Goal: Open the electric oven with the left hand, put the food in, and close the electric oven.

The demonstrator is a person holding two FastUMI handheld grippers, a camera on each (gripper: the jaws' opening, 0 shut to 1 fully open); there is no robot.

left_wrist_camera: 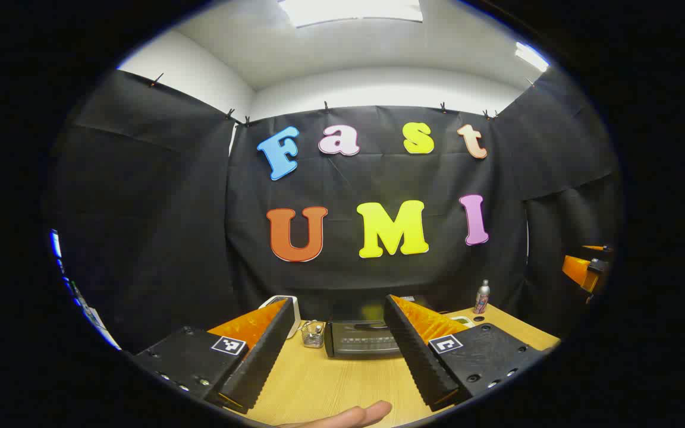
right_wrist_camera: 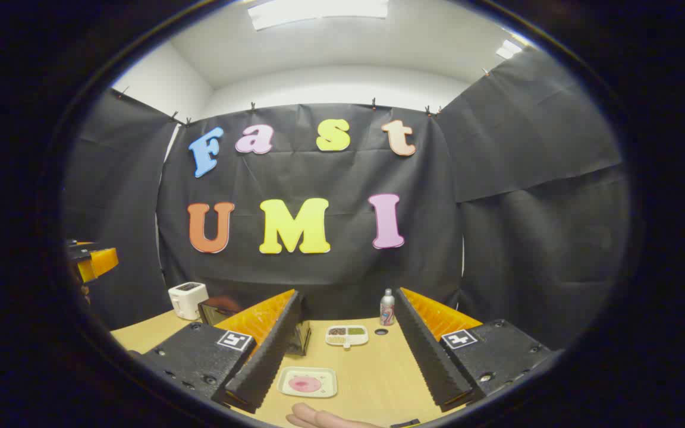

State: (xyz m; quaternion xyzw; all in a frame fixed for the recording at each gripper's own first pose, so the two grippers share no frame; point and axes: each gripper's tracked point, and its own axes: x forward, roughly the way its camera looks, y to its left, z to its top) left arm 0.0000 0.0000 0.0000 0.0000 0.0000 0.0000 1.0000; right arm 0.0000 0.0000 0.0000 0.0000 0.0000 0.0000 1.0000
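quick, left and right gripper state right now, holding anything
left gripper: open, holding nothing, pointed at the closed electric oven.
right gripper: open, holding nothing, above the plate of food.

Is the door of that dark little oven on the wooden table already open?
No, in the left gripper view the black electric oven stands with its front door shut, seen between the open left gripper fingers.

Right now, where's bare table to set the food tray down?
Bare wood in front of the oven, between it and the near edge. More right of the pink-food tray, below the divided dish. Crowded at the back: toaster, bottle.
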